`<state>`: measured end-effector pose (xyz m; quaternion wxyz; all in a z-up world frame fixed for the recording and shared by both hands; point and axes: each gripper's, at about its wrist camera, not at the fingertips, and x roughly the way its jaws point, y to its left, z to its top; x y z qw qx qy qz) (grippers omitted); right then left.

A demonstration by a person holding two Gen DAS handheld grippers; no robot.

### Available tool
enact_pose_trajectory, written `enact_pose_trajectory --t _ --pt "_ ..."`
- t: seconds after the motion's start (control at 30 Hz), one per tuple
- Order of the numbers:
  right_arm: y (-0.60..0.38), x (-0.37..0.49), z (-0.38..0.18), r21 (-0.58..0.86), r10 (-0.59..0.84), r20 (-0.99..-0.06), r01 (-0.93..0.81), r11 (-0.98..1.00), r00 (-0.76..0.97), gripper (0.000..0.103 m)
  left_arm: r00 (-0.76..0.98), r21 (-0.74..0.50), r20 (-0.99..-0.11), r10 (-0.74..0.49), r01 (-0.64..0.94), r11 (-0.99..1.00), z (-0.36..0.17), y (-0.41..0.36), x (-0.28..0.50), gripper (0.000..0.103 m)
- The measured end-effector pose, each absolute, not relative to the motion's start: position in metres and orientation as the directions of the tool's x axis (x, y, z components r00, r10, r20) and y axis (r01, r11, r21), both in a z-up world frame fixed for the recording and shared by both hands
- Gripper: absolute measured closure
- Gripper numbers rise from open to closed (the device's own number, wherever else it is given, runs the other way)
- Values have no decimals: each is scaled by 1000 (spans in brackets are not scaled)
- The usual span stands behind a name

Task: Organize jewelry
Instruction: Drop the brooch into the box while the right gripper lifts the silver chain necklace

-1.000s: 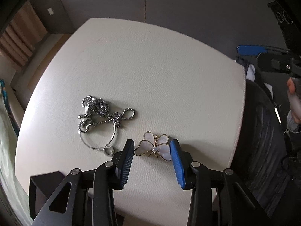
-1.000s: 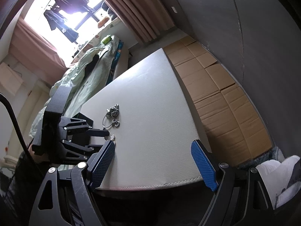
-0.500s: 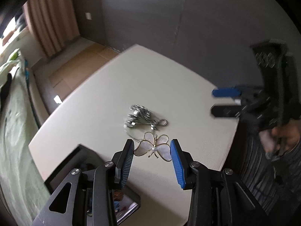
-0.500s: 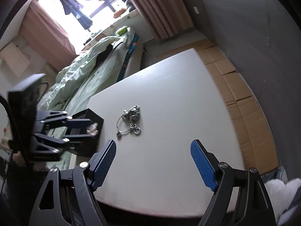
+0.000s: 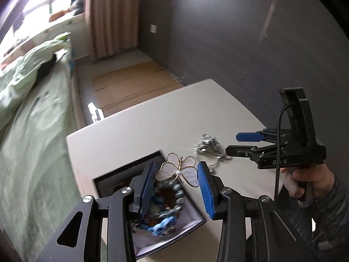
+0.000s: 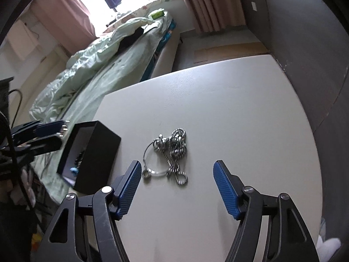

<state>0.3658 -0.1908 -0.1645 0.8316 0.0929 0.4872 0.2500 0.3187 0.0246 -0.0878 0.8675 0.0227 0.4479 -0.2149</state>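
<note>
My left gripper (image 5: 177, 178) is shut on a gold and white butterfly brooch (image 5: 178, 169) and holds it above an open black jewelry box (image 5: 122, 174). The box holds a blue bead bracelet (image 5: 165, 209). A tangled silver chain with a hoop (image 6: 172, 152) lies on the white table (image 6: 240, 120), in front of my open, empty right gripper (image 6: 177, 186). The chain also shows in the left wrist view (image 5: 209, 148), beside the right gripper (image 5: 244, 142). The black box (image 6: 91, 155) stands left of the chain, with the left gripper (image 6: 50, 134) beside it.
A bed with a green duvet (image 6: 98, 61) runs along the table's far left side. A dark wall (image 5: 240, 32) stands behind the table. Cardboard sheets (image 5: 130, 80) lie on the floor. Pink curtains (image 6: 207, 4) hang by the window.
My left gripper has lifted the butterfly brooch off the table and carried it left over the open black box. My right gripper has moved closer to the silver chain, still open.
</note>
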Motion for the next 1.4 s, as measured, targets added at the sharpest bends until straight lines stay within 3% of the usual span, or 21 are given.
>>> enact_pose_trajectory --t 0.2,0.3,0.37,0.4,0.43,0.73,0.77,0.83,0.87,1.07,1.2,1.4 --pt "-173 386 -176 337 453 -817 -342 877 356 39 546 -206 -767 -335 284 936 -94 47 315 61" --pt "-163 388 -174 289 422 -830 -366 884 364 45 552 -215 -767 -327 260 942 -95 52 311 61" --pt "-159 391 -173 252 394 -845 -380 890 361 66 553 -220 -768 -323 246 944 -97 52 310 61" --pt "-157 393 -173 242 382 -857 -385 891 347 89 554 -223 -768 -320 237 946 -99 53 309 61" --pt "-158 395 -173 259 394 -858 -385 886 328 94 555 -228 -768 -319 228 946 -100 54 308 61" --pt "-161 386 -123 240 417 -818 -422 874 398 95 542 -255 -777 -321 195 947 -102 55 305 60" --pt "-162 384 -113 242 423 -808 -424 873 410 95 543 -251 -777 -318 195 948 -102 55 306 59" --pt "-161 382 -98 235 426 -795 -429 872 431 95 553 -232 -777 -301 194 953 -98 53 303 38" --pt "-160 381 -90 231 427 -788 -431 872 443 95 560 -232 -771 -302 194 953 -96 53 301 34" --pt "-154 372 -37 206 446 -734 -458 865 513 95 592 -234 -748 -300 187 954 -82 62 286 30" --pt "-146 359 3 177 458 -687 -483 858 563 95 622 -228 -725 -295 187 955 -69 67 274 15" --pt "-129 341 55 128 476 -624 -519 845 621 95 650 -229 -702 -292 183 956 -57 73 257 10"
